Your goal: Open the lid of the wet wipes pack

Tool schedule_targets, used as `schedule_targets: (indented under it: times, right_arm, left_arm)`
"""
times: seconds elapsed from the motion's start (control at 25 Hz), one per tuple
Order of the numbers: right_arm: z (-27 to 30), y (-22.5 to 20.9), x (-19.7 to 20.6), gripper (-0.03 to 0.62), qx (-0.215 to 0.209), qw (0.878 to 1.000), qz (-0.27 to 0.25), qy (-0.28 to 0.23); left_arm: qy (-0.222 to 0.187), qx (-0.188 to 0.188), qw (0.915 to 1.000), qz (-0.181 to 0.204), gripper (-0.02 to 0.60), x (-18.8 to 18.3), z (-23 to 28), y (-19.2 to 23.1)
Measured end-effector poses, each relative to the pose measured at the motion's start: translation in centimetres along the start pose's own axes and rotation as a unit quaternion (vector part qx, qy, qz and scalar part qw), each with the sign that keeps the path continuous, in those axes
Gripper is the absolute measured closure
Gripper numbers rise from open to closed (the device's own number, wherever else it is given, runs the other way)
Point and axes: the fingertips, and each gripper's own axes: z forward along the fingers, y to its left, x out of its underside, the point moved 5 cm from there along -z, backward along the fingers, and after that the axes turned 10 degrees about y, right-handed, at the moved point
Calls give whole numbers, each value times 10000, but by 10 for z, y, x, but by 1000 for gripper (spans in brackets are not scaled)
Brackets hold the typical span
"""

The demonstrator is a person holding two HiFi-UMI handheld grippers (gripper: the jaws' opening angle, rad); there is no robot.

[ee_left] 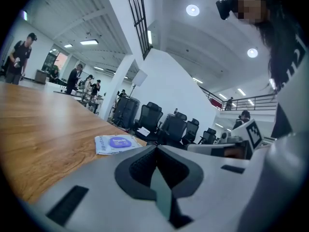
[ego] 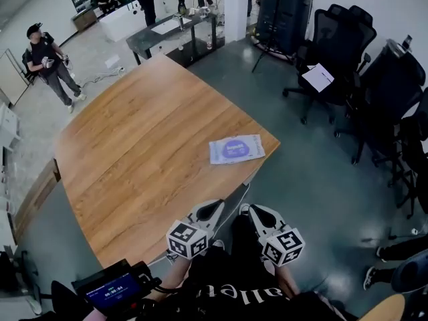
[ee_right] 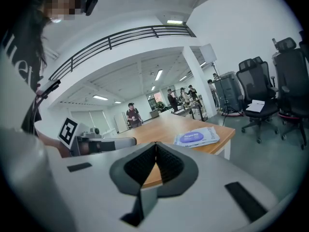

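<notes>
The wet wipes pack [ego: 236, 149] is a flat white pouch with a purple oval lid, lying near the right corner of the wooden table [ego: 147, 146]. It also shows in the left gripper view, wipes pack [ee_left: 116, 143], and in the right gripper view, wipes pack [ee_right: 197, 137]. Both grippers hang low in front of the person, off the table's near edge and well short of the pack. The left gripper [ego: 219, 206] is shut with nothing in it. The right gripper [ego: 246, 209] is shut and empty too. The pack's lid lies flat.
Black office chairs [ego: 348, 45] stand on the grey floor to the right of the table. A dark side table [ego: 175, 32] and several people, one of them a person in black [ego: 50, 62], are beyond the far end. A handheld screen [ego: 112, 289] sits at the bottom left.
</notes>
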Motion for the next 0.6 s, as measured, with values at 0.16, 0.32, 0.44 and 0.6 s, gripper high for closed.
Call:
schedule_targets:
  times: [0.16, 0.32, 0.44, 0.6]
  right_arm:
    - [32, -35, -24, 583, -357, 9989, -255, 190]
    - [68, -74, -57, 583, -818, 9945, -548, 355]
    - [93, -117, -77, 583, -1167, 9891, -713, 545]
    - [118, -137, -85, 583, -1543, 9803, -896, 847]
  left_arm:
    - [-125, -418, 9988, -232, 580, -14, 23, 27]
    - [-188, -801, 9960, -351, 580, -34, 60, 51]
    - [-176, -1048, 9931, -487, 580, -48, 105, 64]
    - [-25, -1394, 9883, -624, 580, -46, 125, 79]
